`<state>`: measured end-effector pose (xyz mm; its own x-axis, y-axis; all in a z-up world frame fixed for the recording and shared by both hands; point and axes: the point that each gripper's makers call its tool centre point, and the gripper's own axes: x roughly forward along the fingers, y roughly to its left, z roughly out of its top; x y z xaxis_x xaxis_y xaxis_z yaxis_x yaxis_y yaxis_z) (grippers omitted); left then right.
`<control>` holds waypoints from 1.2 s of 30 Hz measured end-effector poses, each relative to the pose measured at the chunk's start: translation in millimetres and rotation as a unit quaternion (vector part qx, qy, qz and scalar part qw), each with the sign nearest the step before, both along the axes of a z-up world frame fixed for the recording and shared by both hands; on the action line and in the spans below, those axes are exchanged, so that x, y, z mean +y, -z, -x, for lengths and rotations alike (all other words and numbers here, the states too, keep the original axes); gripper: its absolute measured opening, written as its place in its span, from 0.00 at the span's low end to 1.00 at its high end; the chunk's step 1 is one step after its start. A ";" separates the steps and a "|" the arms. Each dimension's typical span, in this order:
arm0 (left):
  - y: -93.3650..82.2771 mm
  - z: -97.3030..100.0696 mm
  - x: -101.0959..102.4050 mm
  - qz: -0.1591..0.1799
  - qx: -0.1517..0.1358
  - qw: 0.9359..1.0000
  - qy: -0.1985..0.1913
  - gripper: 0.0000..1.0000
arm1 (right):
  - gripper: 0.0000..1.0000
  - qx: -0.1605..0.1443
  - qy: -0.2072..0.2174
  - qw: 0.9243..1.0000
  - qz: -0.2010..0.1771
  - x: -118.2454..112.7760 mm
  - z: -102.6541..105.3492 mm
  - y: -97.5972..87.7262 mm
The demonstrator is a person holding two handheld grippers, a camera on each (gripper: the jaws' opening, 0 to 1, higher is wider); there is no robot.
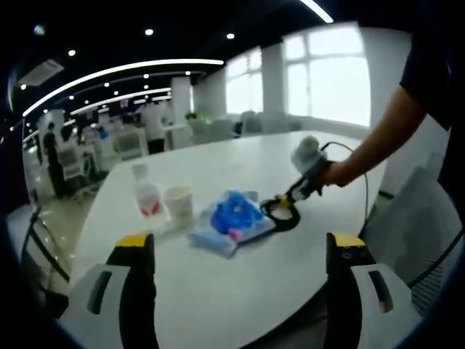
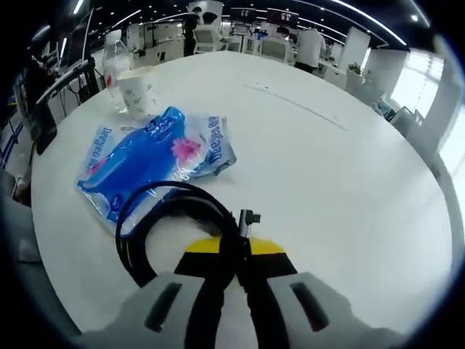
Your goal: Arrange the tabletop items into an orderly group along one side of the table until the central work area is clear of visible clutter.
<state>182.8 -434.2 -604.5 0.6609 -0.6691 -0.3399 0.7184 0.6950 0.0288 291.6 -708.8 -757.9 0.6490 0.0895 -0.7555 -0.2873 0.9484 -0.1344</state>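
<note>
Right gripper view: right gripper (image 2: 234,251) pinches coiled black cable (image 2: 156,218); left gripper (image 1: 240,254) wide, seemingly empty.

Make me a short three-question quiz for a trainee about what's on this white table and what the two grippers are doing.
1. True or false: the right gripper is clamped on the coiled black cable.
2. Which item stands closest to the white paper cup? A) the clear plastic water bottle with the red label B) the coiled black cable C) a grey office chair
3. Fill in: the left gripper has its jaws ____, with nothing between them.

Key
1. True; its jaws are shut on the cable beside the blue plastic tissue pack.
2. A
3. open
</note>
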 end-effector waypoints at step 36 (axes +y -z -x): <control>-3.6 5.8 -6.2 0.006 -0.009 1.000 0.019 0.95 | 0.08 -0.086 0.064 0.992 -0.059 -32.6 27.7 -67.0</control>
